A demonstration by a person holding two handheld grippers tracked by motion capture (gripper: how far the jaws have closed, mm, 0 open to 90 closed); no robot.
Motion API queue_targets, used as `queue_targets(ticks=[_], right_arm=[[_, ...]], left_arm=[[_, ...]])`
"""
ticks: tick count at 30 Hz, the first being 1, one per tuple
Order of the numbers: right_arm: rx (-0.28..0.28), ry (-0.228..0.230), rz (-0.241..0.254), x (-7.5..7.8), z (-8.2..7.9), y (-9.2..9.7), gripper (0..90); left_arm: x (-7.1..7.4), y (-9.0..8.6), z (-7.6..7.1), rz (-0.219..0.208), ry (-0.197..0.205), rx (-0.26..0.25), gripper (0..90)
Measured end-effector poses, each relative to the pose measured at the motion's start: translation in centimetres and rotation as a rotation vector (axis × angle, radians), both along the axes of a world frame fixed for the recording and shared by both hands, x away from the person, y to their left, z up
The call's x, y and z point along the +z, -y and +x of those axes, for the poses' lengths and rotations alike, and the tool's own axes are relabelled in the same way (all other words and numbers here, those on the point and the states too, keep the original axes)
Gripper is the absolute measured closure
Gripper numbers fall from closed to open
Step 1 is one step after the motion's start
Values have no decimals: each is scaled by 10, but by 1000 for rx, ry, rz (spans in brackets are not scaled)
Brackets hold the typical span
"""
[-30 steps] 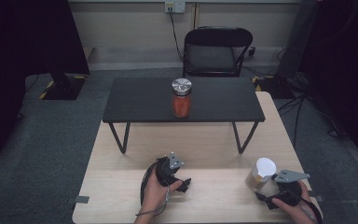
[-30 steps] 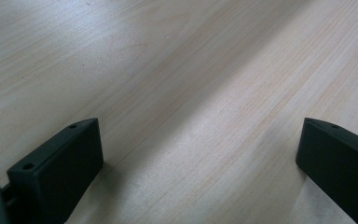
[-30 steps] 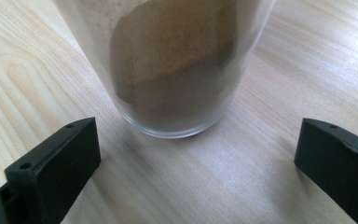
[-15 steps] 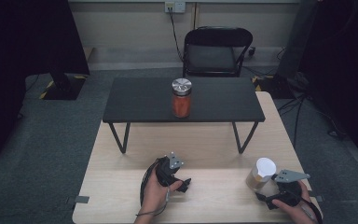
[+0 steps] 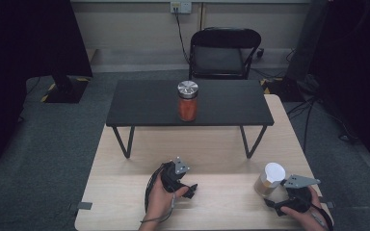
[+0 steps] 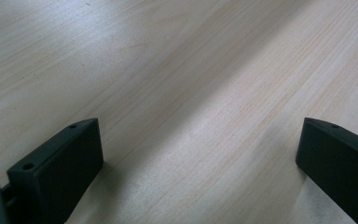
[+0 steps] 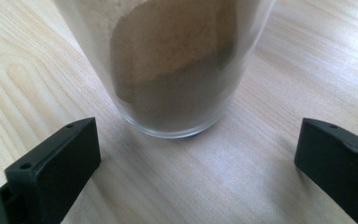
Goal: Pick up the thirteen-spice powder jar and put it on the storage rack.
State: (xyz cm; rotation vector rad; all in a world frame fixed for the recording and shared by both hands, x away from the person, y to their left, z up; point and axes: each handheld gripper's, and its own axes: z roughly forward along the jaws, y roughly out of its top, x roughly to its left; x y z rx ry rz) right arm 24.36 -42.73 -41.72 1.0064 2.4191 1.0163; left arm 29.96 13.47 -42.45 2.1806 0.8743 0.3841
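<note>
Right gripper point(image 5: 275, 206) jaws wide open, glass jar of brown powder point(image 7: 177, 65) just ahead, not gripped; white lid on. Left gripper point(image 5: 189, 190) jaws open over bare wooden table point(image 6: 177, 84)

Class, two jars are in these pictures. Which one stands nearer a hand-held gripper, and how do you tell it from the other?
The white-lidded jar of brown powder, on the pale wooden table just ahead of the right hand-held gripper. The other jar, silver-lidded with orange contents, stands far off on the black table.
</note>
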Motion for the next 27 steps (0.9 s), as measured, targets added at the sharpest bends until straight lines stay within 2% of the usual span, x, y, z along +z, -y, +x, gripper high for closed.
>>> queue_targets(ticks=[10, 19, 27], right_arm=[[-5, -8, 7, 2, 0, 0, 10], [0, 28, 41, 12, -4, 0, 9], [9, 50, 70, 21, -1, -3, 10]], left_arm=[[0, 0, 0, 0, 0, 0, 0], [0, 0, 0, 0, 0, 0, 0], [0, 0, 0, 0, 0, 0, 0]])
